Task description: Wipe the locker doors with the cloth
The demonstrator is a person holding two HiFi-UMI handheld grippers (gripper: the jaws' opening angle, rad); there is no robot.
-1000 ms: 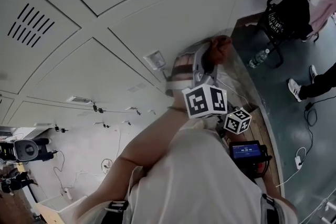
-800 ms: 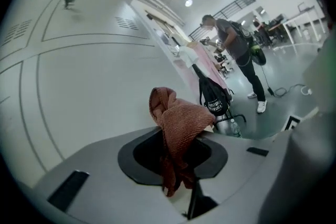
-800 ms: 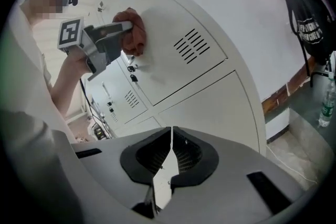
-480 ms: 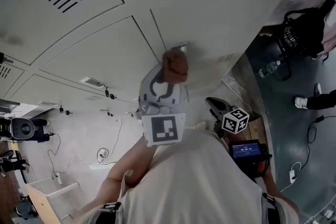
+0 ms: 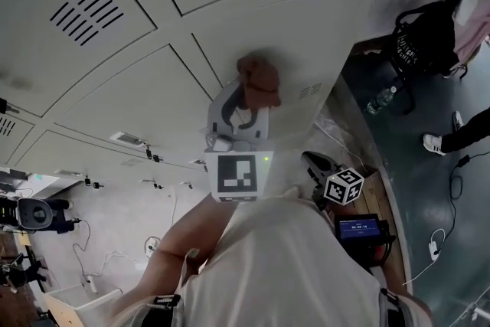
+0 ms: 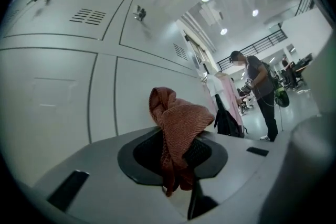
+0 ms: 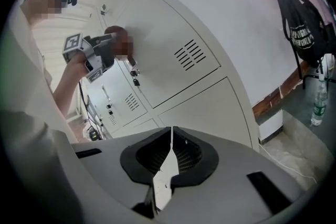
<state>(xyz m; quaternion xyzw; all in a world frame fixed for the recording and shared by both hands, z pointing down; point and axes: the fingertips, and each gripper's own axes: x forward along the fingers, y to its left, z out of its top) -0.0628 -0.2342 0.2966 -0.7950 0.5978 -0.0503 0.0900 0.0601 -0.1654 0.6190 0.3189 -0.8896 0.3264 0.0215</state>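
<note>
1. Across the wall ahead, pale grey locker doors [image 5: 115,111] fill most of the head view. Some have vent slots, and a few have keys hanging in their locks.
2. Past the right end of the lockers is a black bag [image 5: 425,34], over a dark floor [image 5: 429,188].
3. Up at one door, the left hand-held gripper [image 6: 178,155] has its jaws clamped on the cloth [image 6: 176,113].
4. Low beside the person's body, the right hand-held gripper [image 7: 170,157] has its jaws pressed together with nothing between them.
5. Reddish-brown and bunched, the cloth sticks out of the left jaws right at the door face, near a small vent. Whether it touches the door cannot be told.
6. Near the bag, a clear bottle [image 5: 379,99] stands on the floor.
</note>
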